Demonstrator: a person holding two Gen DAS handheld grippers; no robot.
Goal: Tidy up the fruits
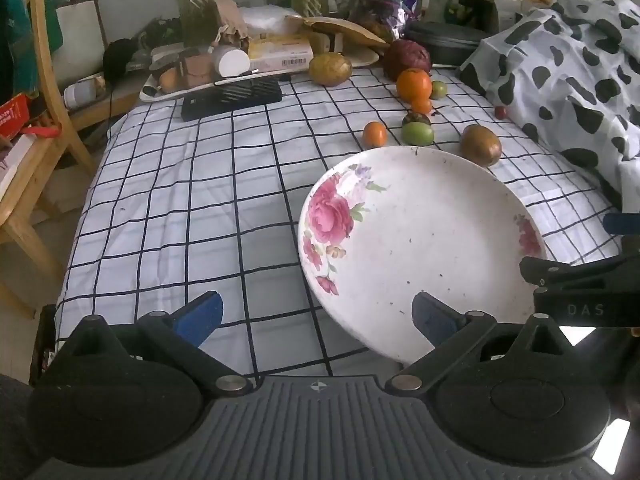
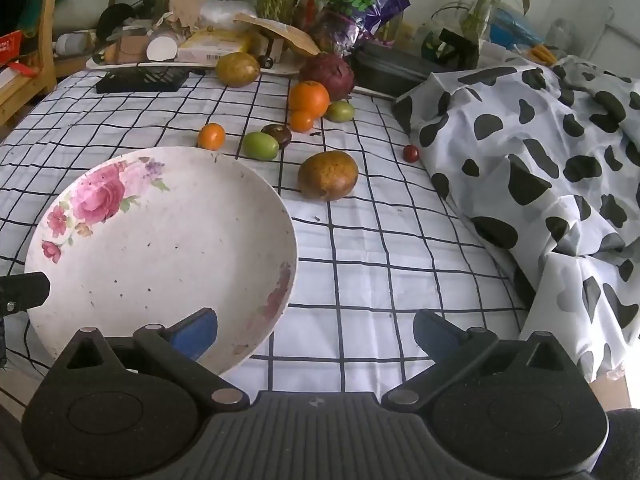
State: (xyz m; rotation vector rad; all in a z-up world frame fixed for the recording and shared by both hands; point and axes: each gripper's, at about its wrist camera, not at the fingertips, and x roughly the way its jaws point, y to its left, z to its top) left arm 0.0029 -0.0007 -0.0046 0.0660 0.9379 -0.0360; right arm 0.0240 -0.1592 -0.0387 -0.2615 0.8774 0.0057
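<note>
A white plate (image 1: 424, 240) with pink roses lies empty on the checked cloth; it also shows in the right wrist view (image 2: 168, 248). Beyond it lie loose fruits: a brown fruit (image 2: 328, 176), a green fruit (image 2: 261, 145), a small orange (image 2: 211, 136), a large orange (image 2: 309, 98), a dark mangosteen (image 2: 278, 134), a dark red round fruit (image 2: 328, 72), a tiny red fruit (image 2: 411, 153). My left gripper (image 1: 316, 314) is open, near the plate's left edge. My right gripper (image 2: 316, 334) is open, near the plate's right edge. Both are empty.
A cow-print cloth (image 2: 540, 152) is bunched at the right. A black basket (image 2: 144, 78), a tray of boxes and jars (image 1: 208, 68), a yellowish fruit (image 2: 238, 69), a dark pan (image 2: 396, 66) and plants crowd the far edge. A wooden chair (image 1: 44, 92) stands left.
</note>
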